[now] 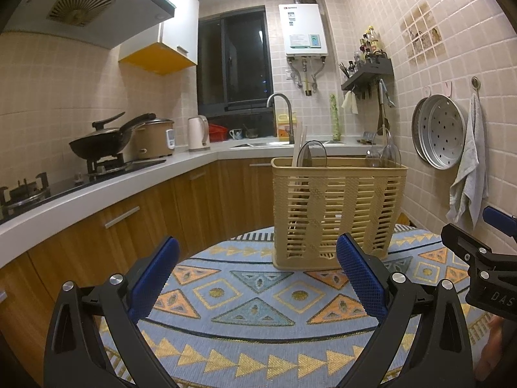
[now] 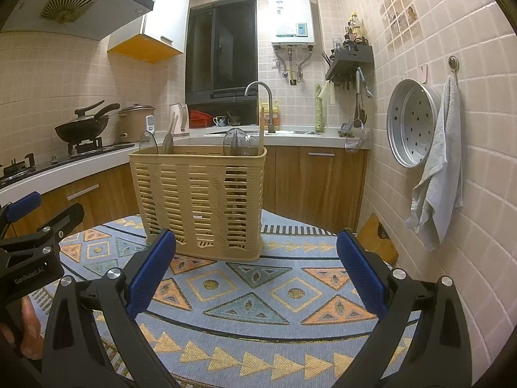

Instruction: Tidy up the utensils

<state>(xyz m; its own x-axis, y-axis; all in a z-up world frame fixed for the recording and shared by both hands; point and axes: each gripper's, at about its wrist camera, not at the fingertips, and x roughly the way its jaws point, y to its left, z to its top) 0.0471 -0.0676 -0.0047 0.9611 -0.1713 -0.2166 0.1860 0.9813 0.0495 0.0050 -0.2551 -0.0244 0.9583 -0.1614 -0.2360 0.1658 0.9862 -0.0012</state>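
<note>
The round worktop [image 1: 245, 317], covered in a pale blue woven cloth with orange and yellow triangles, fills the near part of the room, and on its far side stands the tall beige slatted plastic utensil basket [image 1: 336, 213], upright, its long side running across the view. Out of its rim poke the utensils: a clear domed ladle or spoon head [image 2: 148, 142] and a pale flat handle [image 2: 169, 137] toward one end, more clear spoon heads [image 2: 237, 142] and a slim wooden stick [image 2: 261, 129] toward the other, all standing roughly on end; what lies lower in the basket I cannot make out through the slats. No loose utensils show on the cloth. The left claw [image 1: 258, 278] hangs over the near cloth with its blue-padded jaws spread wide and nothing between them; the basket sits ahead of it and a little to its right, well apart. The right claw [image 2: 258, 271] is likewise wide open and empty, with the basket ahead and to its left. So the basket lies between the two lines of sight, and neither claw looks clearly nearer. My guess is that any pick will need a reach forward and downward from above, along each utensil's upright axis.
</note>
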